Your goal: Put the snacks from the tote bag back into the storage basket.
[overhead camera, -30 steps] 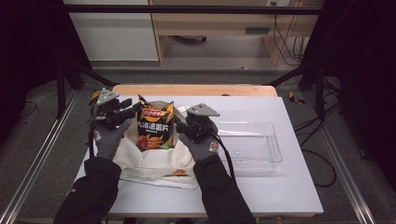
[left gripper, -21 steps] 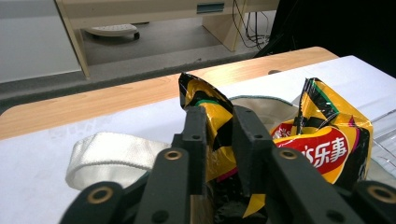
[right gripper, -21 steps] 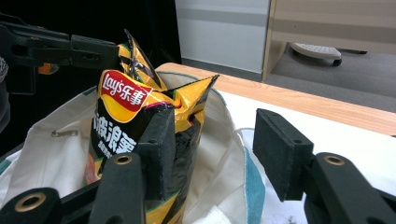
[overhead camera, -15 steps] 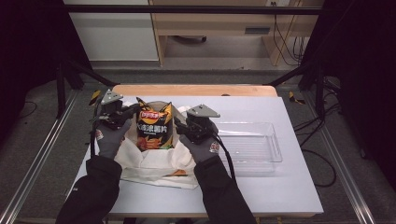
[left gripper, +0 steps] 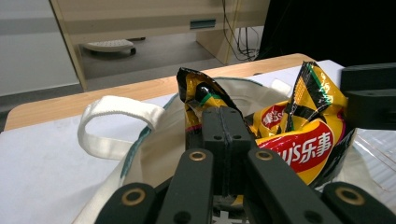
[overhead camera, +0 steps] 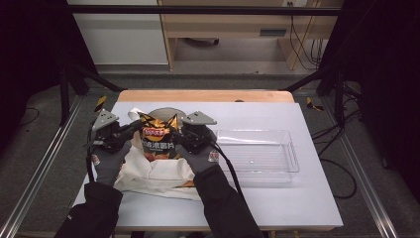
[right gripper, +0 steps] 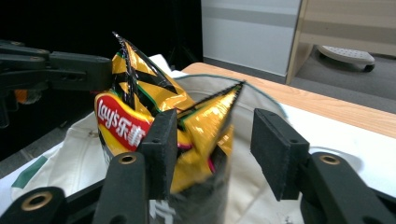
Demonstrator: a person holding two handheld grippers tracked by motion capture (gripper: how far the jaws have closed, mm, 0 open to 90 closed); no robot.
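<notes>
A yellow and black Lay's chip bag [overhead camera: 157,141] stands upright inside the mouth of a white canvas tote [overhead camera: 158,173] that lies on the white table. My left gripper [overhead camera: 133,130] is at the bag's left top corner. In the left gripper view its jaws [left gripper: 223,112] are pressed together on the foil of the chip bag [left gripper: 299,144], with the tote's handle [left gripper: 116,109] to the left. My right gripper [overhead camera: 181,136] is at the bag's right side. It stands open [right gripper: 212,140], and the right top corner of the chip bag [right gripper: 126,121] pokes up between its jaws.
A clear plastic tray [overhead camera: 257,156] sits on the table just right of the tote. A wooden strip [overhead camera: 205,95] runs along the table's far edge. Black frame legs and cables stand beyond both sides.
The chip bag and both grippers have come down and toward the person, and the bag sits deeper in the tote's mouth.
</notes>
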